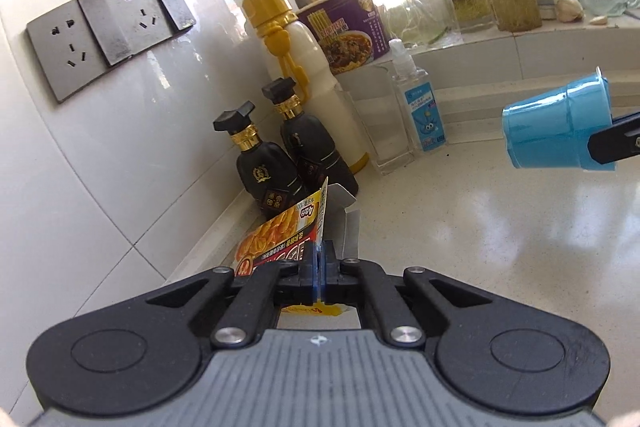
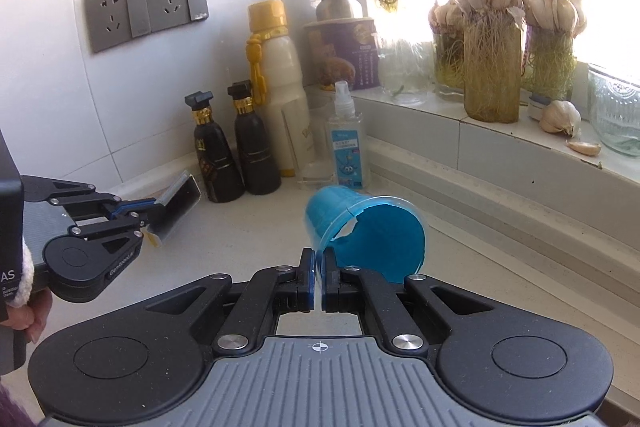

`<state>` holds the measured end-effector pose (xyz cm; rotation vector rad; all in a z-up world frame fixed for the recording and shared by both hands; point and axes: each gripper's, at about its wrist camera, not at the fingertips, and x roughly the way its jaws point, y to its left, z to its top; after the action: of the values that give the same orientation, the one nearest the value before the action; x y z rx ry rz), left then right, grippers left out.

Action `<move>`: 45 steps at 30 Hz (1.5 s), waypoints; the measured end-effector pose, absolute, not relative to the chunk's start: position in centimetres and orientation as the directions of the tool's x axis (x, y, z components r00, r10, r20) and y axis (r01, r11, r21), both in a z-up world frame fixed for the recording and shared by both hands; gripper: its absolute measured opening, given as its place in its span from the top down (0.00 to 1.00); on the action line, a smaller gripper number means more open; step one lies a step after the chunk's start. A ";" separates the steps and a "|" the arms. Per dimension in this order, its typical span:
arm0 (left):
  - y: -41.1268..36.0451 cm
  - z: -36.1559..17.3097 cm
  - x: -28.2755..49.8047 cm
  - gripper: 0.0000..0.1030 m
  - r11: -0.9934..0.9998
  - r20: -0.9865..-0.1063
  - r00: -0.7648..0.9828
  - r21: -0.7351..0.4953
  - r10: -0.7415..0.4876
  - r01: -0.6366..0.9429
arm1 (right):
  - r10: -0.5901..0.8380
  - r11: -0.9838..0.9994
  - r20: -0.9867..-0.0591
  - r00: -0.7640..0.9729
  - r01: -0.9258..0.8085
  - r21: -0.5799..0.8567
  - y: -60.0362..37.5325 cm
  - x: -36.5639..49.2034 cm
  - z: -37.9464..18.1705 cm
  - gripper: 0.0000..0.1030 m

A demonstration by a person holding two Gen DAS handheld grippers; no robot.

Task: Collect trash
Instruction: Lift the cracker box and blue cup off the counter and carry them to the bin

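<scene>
My left gripper (image 1: 320,259) is shut on the wall of an empty yellow and orange food carton (image 1: 280,235) and holds it above the counter near the wall. The carton also shows in the right wrist view (image 2: 178,205), open end up, with the left gripper (image 2: 146,215) on it. My right gripper (image 2: 319,267) is shut on the torn rim of a blue plastic cup (image 2: 360,231) and holds it tilted on its side above the counter. The cup also shows at the right of the left wrist view (image 1: 560,123).
Two black bottles (image 2: 236,151), a white bottle with a yellow cap (image 2: 276,87), a spray bottle (image 2: 346,143) and a noodle cup (image 2: 344,51) stand in the corner. Garlic jars (image 2: 492,67) line the window ledge. Wall sockets (image 2: 144,7) are at the left.
</scene>
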<state>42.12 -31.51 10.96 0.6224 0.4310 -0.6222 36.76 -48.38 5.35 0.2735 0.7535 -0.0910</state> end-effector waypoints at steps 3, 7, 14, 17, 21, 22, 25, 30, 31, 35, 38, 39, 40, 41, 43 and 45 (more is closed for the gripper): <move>-30.5 12.6 41.4 1.00 0.654 -0.538 0.735 0.388 -0.412 0.650 | 0.020 0.965 -0.680 0.733 0.165 0.206 -47.6 36.2 6.9 0.99; -29.0 14.6 40.1 1.00 0.661 -0.526 0.739 0.380 -0.421 0.647 | 0.022 0.967 -0.675 0.737 0.155 0.200 -46.6 35.4 8.9 0.99; -26.5 17.5 37.8 1.00 0.672 -0.510 0.740 0.360 -0.439 0.647 | 0.036 0.971 -0.659 0.751 0.130 0.201 -44.9 33.6 12.2 0.99; -25.6 18.4 36.5 1.00 0.673 -0.506 0.737 0.352 -0.448 0.651 | 0.040 0.974 -0.659 0.751 0.120 0.195 -44.0 32.8 13.3 0.99; -24.4 19.4 34.9 1.00 0.673 -0.498 0.734 0.341 -0.462 0.656 | 0.049 0.974 -0.655 0.754 0.108 0.197 -42.8 31.6 14.5 0.99; -24.2 19.6 34.6 1.00 0.674 -0.497 0.734 0.341 -0.463 0.656 | 0.050 0.975 -0.654 0.755 0.106 0.196 -42.6 31.2 14.7 0.99; -23.2 20.2 33.4 1.00 0.675 -0.489 0.739 0.345 -0.464 0.652 | 0.054 0.977 -0.653 0.756 0.097 0.192 -41.6 30.3 15.4 0.99; -21.2 21.0 31.6 1.00 0.688 -0.481 0.744 0.335 -0.463 0.644 | 0.066 0.978 -0.649 0.758 0.080 0.192 -40.2 28.8 16.5 0.99; -20.8 21.2 31.3 1.00 0.690 -0.481 0.745 0.332 -0.462 0.643 | 0.069 0.978 -0.649 0.758 0.076 0.194 -39.9 28.6 16.6 0.99; -18.8 21.8 30.3 1.00 0.710 -0.477 0.753 0.317 -0.454 0.628 | 0.097 0.975 -0.644 0.759 0.056 0.213 -38.5 27.3 17.0 0.99; -17.0 22.3 29.7 1.00 0.725 -0.471 0.762 0.310 -0.445 0.615 | 0.118 0.976 -0.647 0.754 0.034 0.217 -37.3 26.4 17.1 0.99; -16.3 22.5 29.5 1.00 0.730 -0.469 0.765 0.308 -0.442 0.610 | 0.126 0.975 -0.646 0.752 0.025 0.220 -36.9 26.1 17.2 0.99; -15.7 22.7 29.3 1.00 0.735 -0.467 0.768 0.306 -0.438 0.605 | 0.133 0.975 -0.645 0.752 0.018 0.222 -36.6 25.8 17.3 0.99; -15.0 22.8 29.1 1.00 0.740 -0.464 0.771 0.302 -0.436 0.601 | 0.142 0.974 -0.644 0.752 0.010 0.225 -36.3 25.6 17.4 0.99; -13.5 23.2 28.8 1.00 0.753 -0.461 0.775 0.288 -0.433 0.592 | 0.163 0.971 -0.642 0.749 -0.008 0.238 -35.5 25.1 17.6 0.99; -12.1 23.4 28.5 1.00 0.763 -0.456 0.780 0.278 -0.429 0.583 | 0.184 0.968 -0.641 0.745 -0.023 0.251 -34.5 24.8 17.8 0.99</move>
<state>28.49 -12.07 23.38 0.4250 0.3819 -0.5651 24.83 -34.53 17.78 0.2339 0.7227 0.1143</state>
